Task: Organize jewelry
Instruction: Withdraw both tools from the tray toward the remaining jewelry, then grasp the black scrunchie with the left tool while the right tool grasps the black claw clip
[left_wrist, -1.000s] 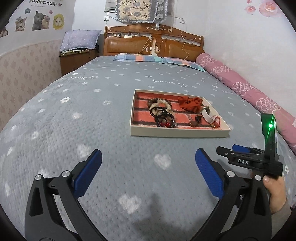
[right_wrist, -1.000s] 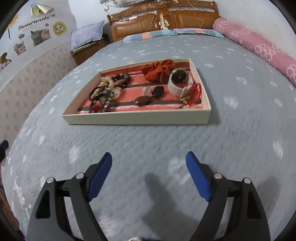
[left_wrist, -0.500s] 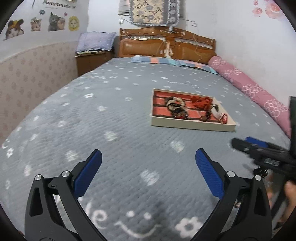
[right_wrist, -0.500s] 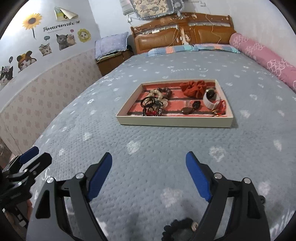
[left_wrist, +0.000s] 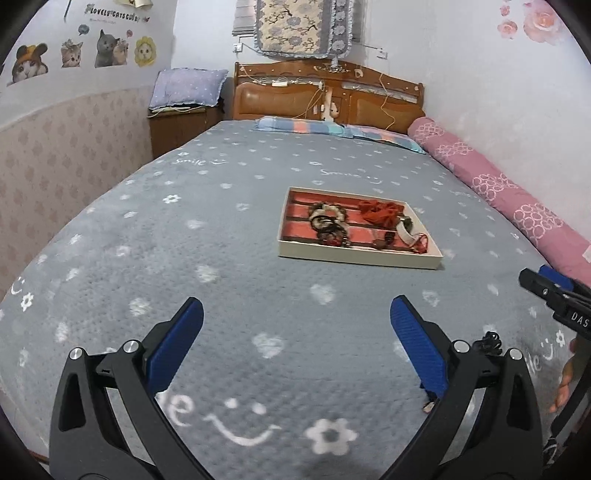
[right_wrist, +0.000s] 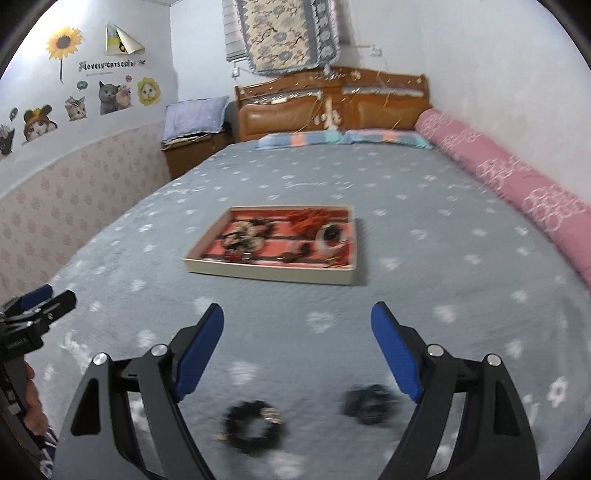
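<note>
Two dark hair ties lie loose on the grey bedspread (right_wrist: 424, 236) at the near edge, a black scrunchie (right_wrist: 253, 424) and a darker bundle (right_wrist: 367, 404) to its right, both blurred in the right wrist view, so their make cannot be told exactly. They are judged to be light, soft and springy, unlikely to break but apt to fold or slip out of a shallow pinch; hold is best taken across one side of the ring, with one pad inside the loop and one outside. Farther off, toward the middle of the bed, the jewelry tray (left_wrist: 354, 260) is seen already carrying beaded bracelets (left_wrist: 327, 218), a red scrunchie (left_wrist: 380, 212) and a white bangle (left_wrist: 404, 234) on its striped lining. The right gripper (right_wrist: 297, 339) is held above the two ties with its jaws spread wide and nothing between them, pointed along the bed toward the tray. The left gripper (left_wrist: 295, 332) is likewise wide and empty, held level over bare bedspread, well apart from the tray, with the right gripper's tip visible at its far right.
</note>
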